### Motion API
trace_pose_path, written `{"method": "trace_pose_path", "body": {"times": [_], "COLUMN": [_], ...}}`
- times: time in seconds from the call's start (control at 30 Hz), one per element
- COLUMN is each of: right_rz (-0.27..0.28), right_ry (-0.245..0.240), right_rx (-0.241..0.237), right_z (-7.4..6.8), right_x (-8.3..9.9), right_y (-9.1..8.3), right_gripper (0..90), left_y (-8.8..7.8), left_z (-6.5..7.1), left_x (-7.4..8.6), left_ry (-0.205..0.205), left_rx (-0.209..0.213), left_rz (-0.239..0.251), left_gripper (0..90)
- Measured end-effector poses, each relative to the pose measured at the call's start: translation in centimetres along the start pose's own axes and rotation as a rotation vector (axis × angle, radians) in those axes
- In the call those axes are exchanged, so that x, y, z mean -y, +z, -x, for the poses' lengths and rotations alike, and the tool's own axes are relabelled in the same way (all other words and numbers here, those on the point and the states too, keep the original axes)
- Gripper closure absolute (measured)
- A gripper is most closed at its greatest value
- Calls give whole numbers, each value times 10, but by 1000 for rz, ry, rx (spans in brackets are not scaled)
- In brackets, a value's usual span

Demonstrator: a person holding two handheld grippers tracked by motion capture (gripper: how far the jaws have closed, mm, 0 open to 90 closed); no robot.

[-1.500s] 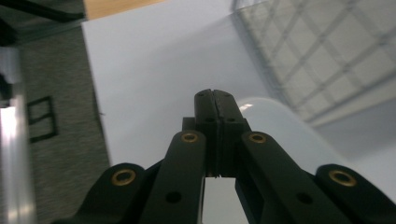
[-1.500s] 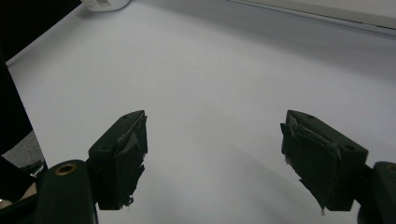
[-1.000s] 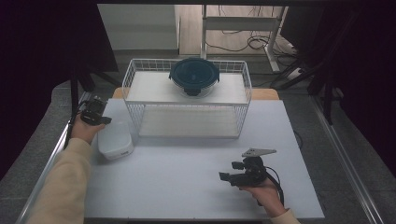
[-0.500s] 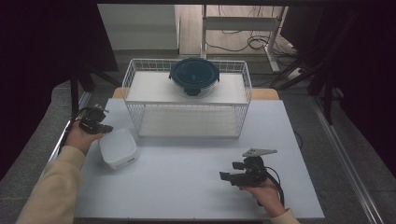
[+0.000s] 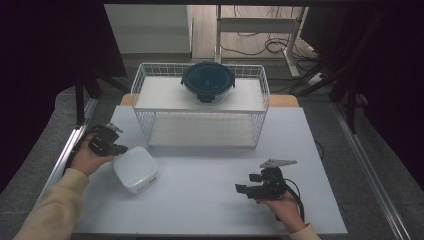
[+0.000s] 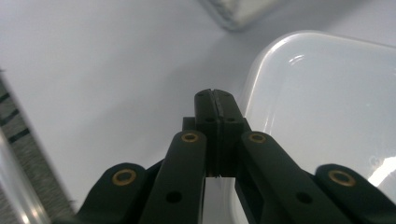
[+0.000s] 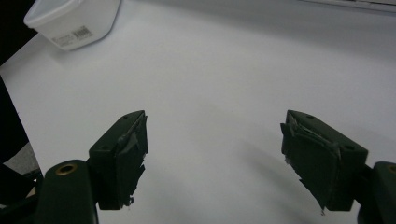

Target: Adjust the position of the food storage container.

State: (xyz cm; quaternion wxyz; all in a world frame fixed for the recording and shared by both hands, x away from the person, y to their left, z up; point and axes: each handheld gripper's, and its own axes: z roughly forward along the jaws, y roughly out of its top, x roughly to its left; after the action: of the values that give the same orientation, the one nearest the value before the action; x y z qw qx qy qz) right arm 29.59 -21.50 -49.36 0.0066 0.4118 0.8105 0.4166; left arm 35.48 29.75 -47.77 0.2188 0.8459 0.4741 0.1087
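A white plastic box is seen at the lower left of the high view, on the white table. The left gripper is pressed shut with nothing between its jaws, its tip right beside the box's edge. The right gripper, at the lower right, is held wide and empty.
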Motion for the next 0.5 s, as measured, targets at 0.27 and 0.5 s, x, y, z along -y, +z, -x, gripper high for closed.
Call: {"method": "trace_pose_path", "body": {"times": [0.27, 0.5], "right_rz": [-1, -4], "right_ry": [1, 3], "right_rx": [1, 0], "right_z": [0, -1], "right_x": [0, 1], "right_y": [1, 2], "right_gripper": [221, 221], "left_y": [-2, 0], "left_z": [31, 49], "left_x": [5, 9], "left_ry": [13, -2], "left_rx": [51, 139], "left_rz": [7, 24], "left_gripper": [900, 900]}}
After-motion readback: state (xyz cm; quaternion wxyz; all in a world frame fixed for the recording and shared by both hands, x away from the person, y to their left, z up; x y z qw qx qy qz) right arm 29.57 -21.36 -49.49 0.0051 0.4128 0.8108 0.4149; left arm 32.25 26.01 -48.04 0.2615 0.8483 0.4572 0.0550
